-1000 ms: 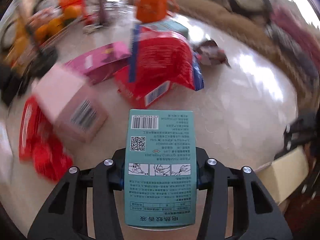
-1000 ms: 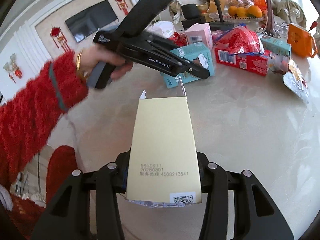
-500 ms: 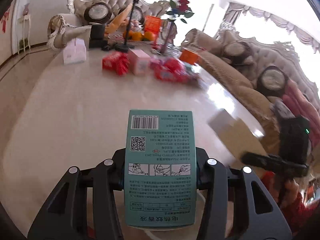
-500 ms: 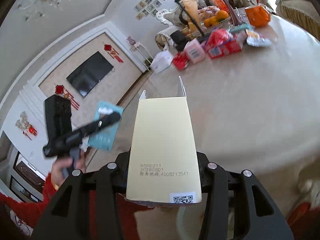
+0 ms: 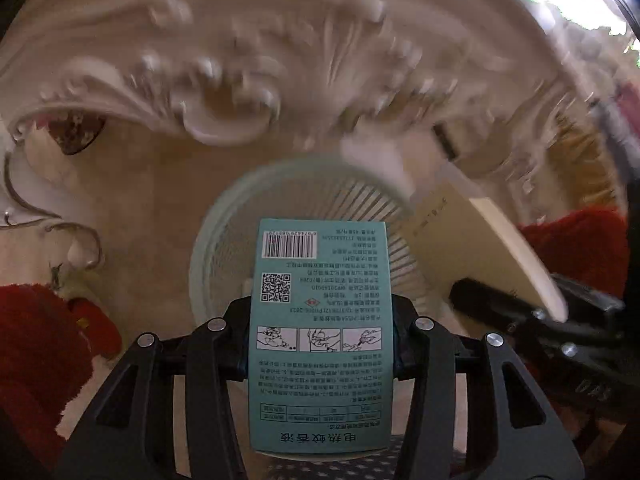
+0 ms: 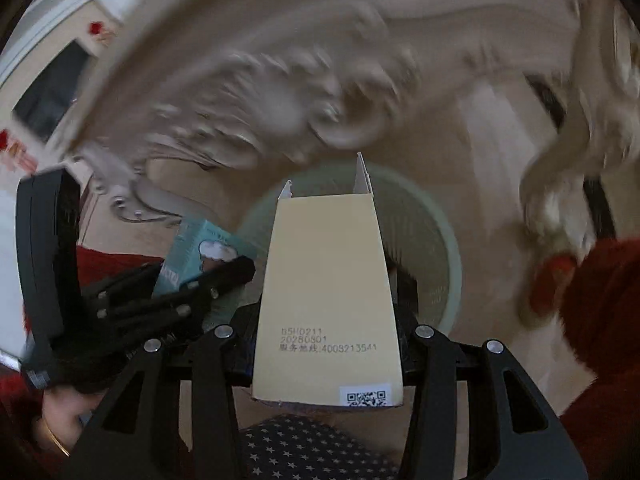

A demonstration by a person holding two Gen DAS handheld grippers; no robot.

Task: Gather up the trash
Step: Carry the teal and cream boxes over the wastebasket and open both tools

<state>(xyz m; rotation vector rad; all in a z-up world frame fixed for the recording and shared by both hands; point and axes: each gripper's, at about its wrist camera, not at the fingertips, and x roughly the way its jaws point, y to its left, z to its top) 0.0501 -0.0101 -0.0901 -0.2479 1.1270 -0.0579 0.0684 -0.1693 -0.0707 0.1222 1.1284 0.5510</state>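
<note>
My left gripper [image 5: 320,340] is shut on a teal box [image 5: 320,320] with a barcode and printed text. It hangs over a pale green slatted waste basket [image 5: 224,216] on the floor. My right gripper [image 6: 326,340] is shut on a pale yellow carton [image 6: 326,280] with torn top flaps, also above the basket [image 6: 436,240]. In the left wrist view the yellow carton [image 5: 472,248] and the right gripper's dark body [image 5: 560,340] show at the right. In the right wrist view the teal box [image 6: 200,256] and the left gripper [image 6: 160,300] show at the left.
An ornate carved cream table base [image 5: 224,92] rises behind the basket, blurred. Beige floor [image 5: 132,200] surrounds the basket. Red sleeves [image 5: 36,360] and a hand with a bracelet [image 6: 56,420] are close by. A dark star-patterned cloth [image 6: 312,448] lies below the grippers.
Both grippers have dropped from above the tabletop to beside the table and tilted downward over the waste basket. Each keeps its box. The table's trash has left the view.
</note>
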